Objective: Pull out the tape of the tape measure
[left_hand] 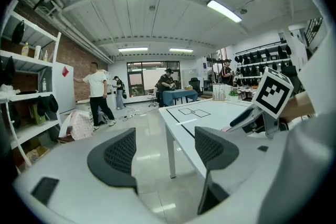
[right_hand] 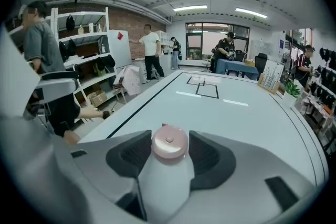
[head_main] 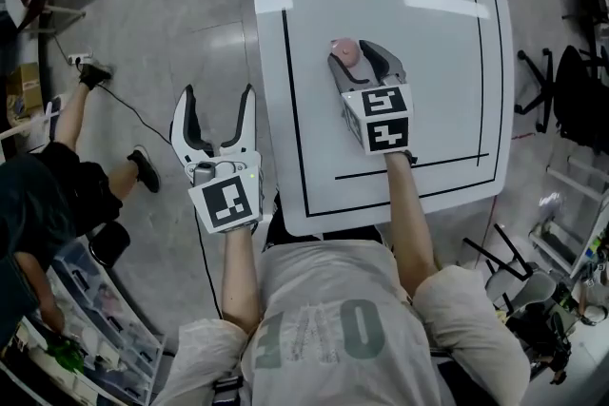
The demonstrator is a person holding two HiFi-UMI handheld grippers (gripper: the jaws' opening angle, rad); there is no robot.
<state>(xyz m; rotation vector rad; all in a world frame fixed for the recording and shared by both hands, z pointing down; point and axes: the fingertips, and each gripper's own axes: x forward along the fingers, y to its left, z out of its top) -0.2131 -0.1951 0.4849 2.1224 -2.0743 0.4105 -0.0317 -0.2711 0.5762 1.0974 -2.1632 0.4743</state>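
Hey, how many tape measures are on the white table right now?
1. The pink round tape measure lies on the white table, between the jaws of the right gripper, whose pads touch it. No other shows, though the gripper may hide something.

We log the left claw (head_main: pixel 218 95) held forward and nearly level, its jaws wide apart with nothing between them. The right claw (head_main: pixel 358 54) reaches further ahead and tips down, and we see its pads against both sides of the pink tape measure (head_main: pixel 345 49). Both forearms (head_main: pixel 407 214) are bare and extend straight out from the torso.
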